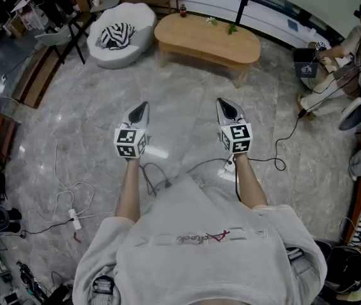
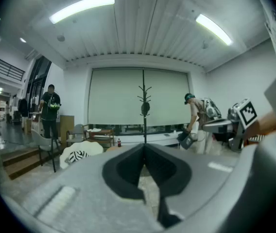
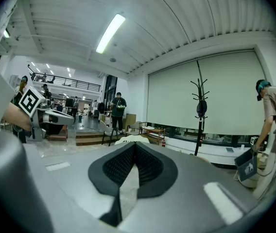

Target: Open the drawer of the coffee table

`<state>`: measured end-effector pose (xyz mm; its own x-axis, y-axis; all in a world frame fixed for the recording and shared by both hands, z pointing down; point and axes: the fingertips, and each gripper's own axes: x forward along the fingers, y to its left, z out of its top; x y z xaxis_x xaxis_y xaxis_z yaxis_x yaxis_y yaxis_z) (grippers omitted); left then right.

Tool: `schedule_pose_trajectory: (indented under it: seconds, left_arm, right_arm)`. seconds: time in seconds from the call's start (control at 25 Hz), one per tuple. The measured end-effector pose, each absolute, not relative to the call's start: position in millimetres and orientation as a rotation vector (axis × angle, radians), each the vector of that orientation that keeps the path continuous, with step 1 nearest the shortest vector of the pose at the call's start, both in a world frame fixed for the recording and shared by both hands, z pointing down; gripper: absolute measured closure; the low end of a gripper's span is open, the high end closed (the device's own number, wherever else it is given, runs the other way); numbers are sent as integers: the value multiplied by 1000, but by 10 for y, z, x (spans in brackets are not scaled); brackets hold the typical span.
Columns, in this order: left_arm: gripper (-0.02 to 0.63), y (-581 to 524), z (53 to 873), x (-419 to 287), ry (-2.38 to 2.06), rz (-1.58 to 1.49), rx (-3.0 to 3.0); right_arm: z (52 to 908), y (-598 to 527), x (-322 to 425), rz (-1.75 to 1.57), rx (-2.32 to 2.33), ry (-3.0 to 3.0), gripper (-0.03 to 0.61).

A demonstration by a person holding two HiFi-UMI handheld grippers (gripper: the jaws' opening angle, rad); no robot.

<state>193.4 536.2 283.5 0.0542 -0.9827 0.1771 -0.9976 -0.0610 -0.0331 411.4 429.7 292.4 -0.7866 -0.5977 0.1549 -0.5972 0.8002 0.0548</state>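
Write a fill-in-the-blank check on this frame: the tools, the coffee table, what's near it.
1. The left tool and right tool both have jaws ____, nothing between them.
2. The wooden coffee table has an ____ top; neither tool touches it.
3. The white chair left of it holds a ____ cushion.
4. A small bottle stands at the table's ____ end in the head view.
Missing: shut; oval; striped; left.

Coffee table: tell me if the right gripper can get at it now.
Probably not yet: the right gripper hangs well short of the coffee table, open floor between them. Nothing blocks the way.
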Motion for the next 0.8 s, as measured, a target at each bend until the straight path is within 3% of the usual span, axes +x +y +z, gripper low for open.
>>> schedule_pose_trajectory:
  seconds: [0.8]
  left_arm:
    - [615, 5108, 2838, 2274, -2113, 243, 2166]
  right_arm:
    - [2973, 4066, 4481, -3, 869, -2839, 572]
